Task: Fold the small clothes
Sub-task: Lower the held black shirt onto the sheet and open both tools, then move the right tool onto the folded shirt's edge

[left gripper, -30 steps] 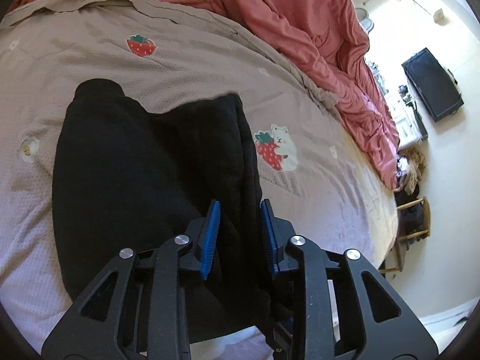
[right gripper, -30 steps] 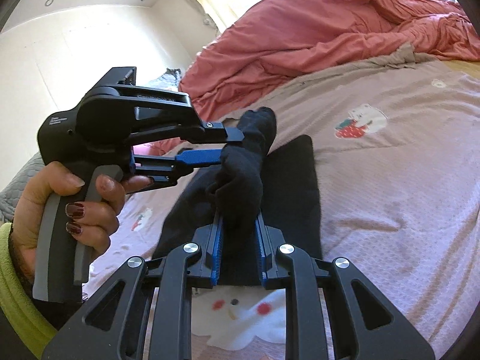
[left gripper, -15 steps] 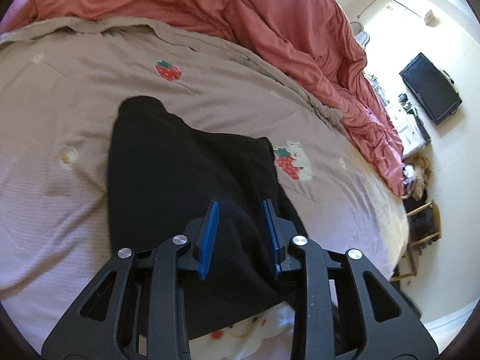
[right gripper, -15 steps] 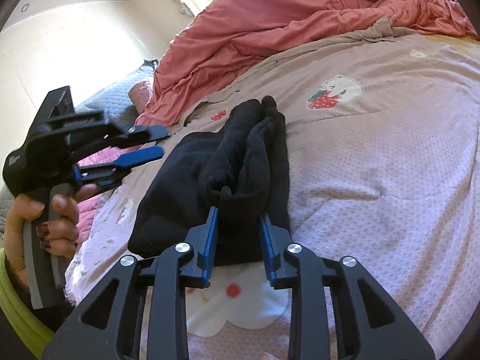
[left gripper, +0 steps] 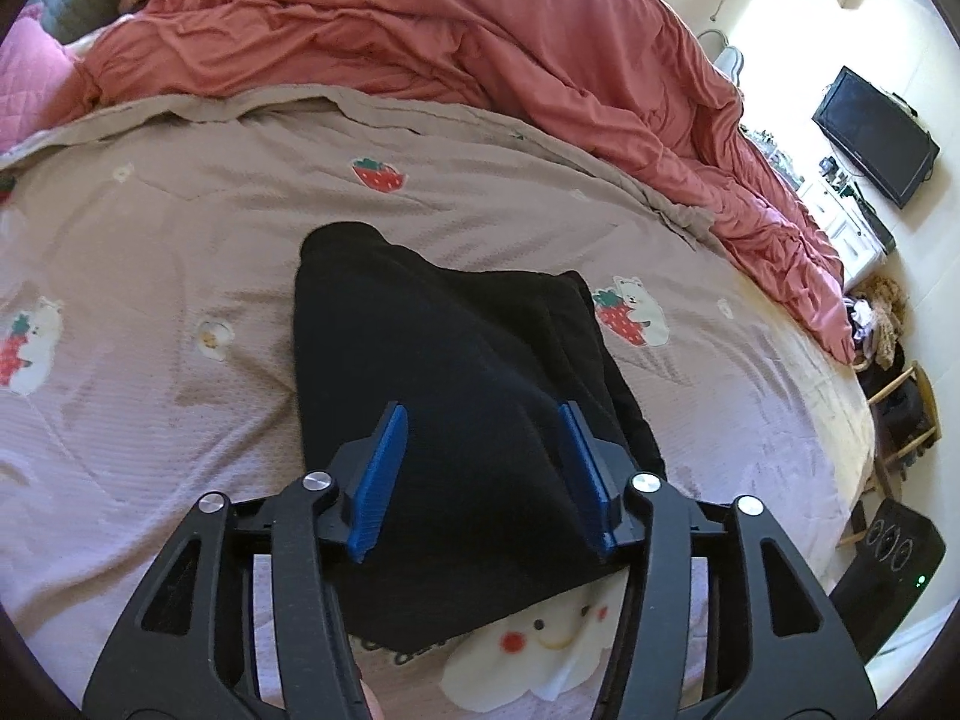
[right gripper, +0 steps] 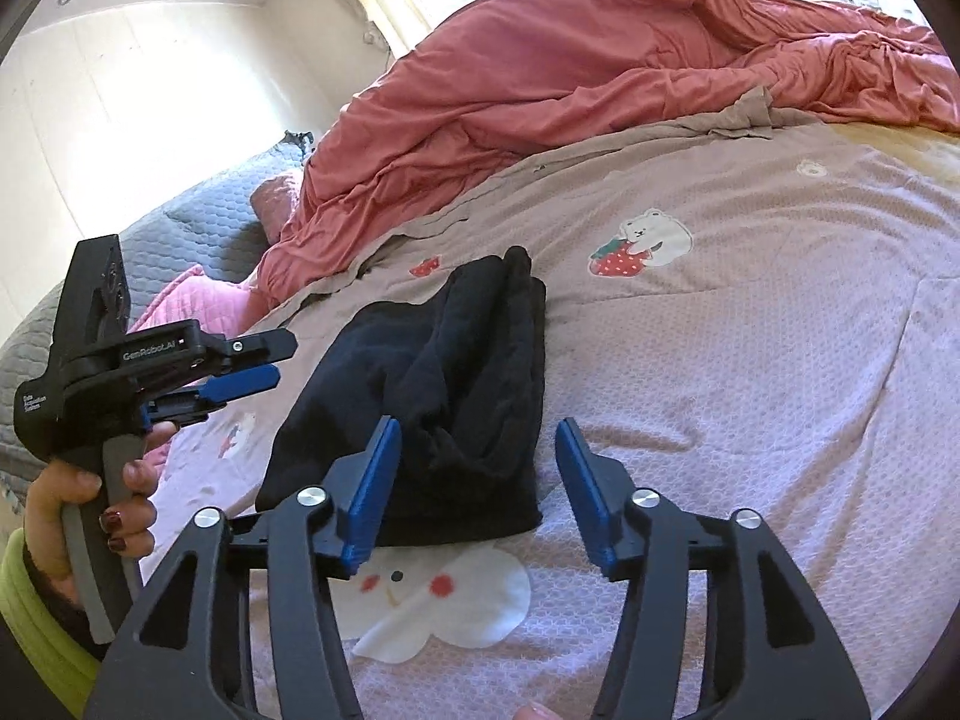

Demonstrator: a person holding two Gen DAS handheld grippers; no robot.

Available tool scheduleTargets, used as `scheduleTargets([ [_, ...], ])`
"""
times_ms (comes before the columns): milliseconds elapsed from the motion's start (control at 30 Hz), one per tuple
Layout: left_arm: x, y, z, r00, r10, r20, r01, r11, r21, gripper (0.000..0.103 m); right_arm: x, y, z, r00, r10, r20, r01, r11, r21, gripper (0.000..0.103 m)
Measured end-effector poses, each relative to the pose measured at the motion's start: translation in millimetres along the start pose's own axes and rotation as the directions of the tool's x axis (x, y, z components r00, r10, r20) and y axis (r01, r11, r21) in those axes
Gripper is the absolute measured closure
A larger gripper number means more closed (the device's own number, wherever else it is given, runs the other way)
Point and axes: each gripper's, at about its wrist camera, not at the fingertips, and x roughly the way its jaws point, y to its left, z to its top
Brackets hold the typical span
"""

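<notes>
Black garment point(left gripper: 456, 408) lies folded on the bed point(left gripper: 150, 420), centre of the left wrist frame, lower edge over a white cloud print point(left gripper: 528, 654). Left tool point(left gripper: 489, 474) spread wide, above the cloth, nothing pinched. Right tool point(right gripper: 480, 486) also spread, empty; garment point(right gripper: 444, 396) sits mid-frame beyond its left finger. Top layer looks bunched, folds hard to read. Red duvet point(right gripper: 600, 90) across the upper frame.
</notes>
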Motion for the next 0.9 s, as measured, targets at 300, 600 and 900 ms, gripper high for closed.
scheduleTargets([
  [300, -18.8, 6.7, -6.9, 0.998, 0.049, 0.042, -0.050, 0.998, 0.024, 0.043, -0.2, 13.4, 1.6, 1.000, 0.001, -0.007, -0.001, 0.999, -0.033, 0.036],
  [600, -32.9, 29.3, -16.7, 0.994, 0.085, 0.072, -0.086, 0.996, 0.003, 0.037, -1.7, 33.1, 5.9, 1.000, -0.003, 0.002, 0.004, 0.996, -0.091, 0.026],
  [900, -42.8, 70.0, -36.9, 0.990, 0.117, 0.077, -0.111, 0.991, -0.072, 0.035, 11.1, 55.6, 4.2, 0.999, -0.004, -0.034, -0.001, 0.989, -0.148, 0.024],
])
